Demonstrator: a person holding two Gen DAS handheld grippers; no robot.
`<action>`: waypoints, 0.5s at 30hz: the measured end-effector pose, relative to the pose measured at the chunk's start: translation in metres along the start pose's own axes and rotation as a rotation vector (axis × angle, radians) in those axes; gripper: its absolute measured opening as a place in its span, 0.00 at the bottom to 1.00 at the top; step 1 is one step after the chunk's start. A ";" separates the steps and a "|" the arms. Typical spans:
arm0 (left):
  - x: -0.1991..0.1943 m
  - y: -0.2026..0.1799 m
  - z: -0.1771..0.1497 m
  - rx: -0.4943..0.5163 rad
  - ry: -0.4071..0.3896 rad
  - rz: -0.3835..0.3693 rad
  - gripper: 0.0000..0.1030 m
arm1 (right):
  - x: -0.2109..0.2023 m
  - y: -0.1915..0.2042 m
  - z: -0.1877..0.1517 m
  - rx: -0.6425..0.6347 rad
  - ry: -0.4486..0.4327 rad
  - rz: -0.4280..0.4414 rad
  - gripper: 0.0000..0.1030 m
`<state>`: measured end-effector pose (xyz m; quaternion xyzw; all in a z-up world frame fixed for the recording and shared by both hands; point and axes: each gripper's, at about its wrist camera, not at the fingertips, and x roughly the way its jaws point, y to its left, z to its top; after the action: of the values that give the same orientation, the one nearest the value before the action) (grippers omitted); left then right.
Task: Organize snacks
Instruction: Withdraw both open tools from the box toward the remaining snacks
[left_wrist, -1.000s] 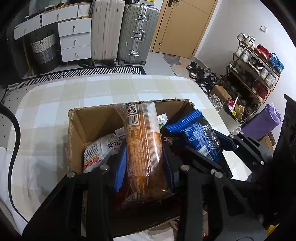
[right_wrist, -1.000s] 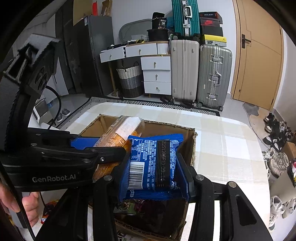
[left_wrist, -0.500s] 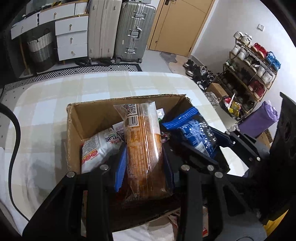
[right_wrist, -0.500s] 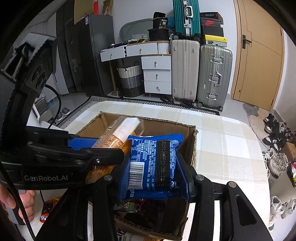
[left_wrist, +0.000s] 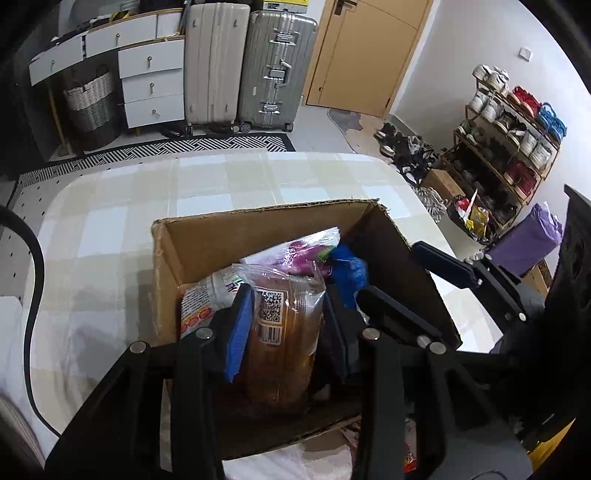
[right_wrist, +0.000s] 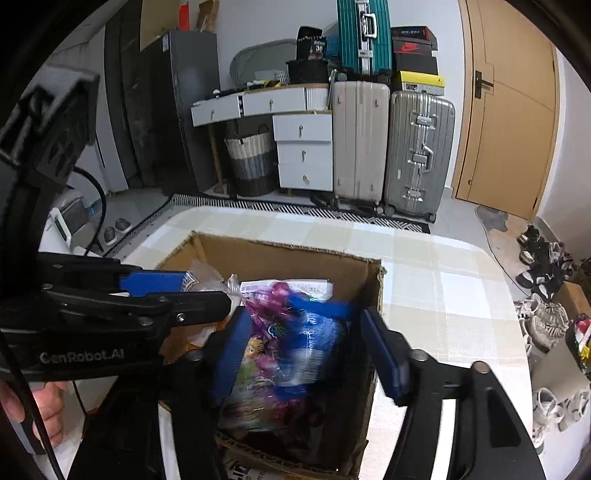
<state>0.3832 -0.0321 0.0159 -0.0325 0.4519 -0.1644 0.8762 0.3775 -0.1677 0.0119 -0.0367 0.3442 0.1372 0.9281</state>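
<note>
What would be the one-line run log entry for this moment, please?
left gripper: shut on orange pack over box | right gripper: jaws opening, blue pack dropping between them into box

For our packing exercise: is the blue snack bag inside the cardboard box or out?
Inside: the blurred blue snack bag lies below the cardboard box rim, between the opening right tool's pads.

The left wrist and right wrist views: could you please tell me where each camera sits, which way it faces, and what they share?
Left wrist: rides the left hand-held gripper, looking down into the brown cardboard box; its fingers clamp an orange snack packet.
Right wrist: rides the right hand-held gripper, jaws opening around a blurred blue snack bag; a hand shows lower left.
Shared: the box, both grippers, the silver suitcase.
</note>
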 end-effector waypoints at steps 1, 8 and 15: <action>-0.002 0.001 0.000 -0.008 -0.003 -0.002 0.34 | -0.002 0.000 0.001 -0.002 -0.011 0.009 0.63; -0.027 0.004 -0.003 -0.021 -0.048 0.011 0.76 | -0.018 0.005 0.005 -0.003 -0.037 0.016 0.67; -0.061 0.000 -0.007 -0.016 -0.087 0.049 0.80 | -0.050 0.009 0.004 0.008 -0.077 -0.008 0.78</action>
<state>0.3446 -0.0124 0.0594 -0.0353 0.4155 -0.1377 0.8984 0.3418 -0.1695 0.0477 -0.0290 0.3089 0.1332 0.9413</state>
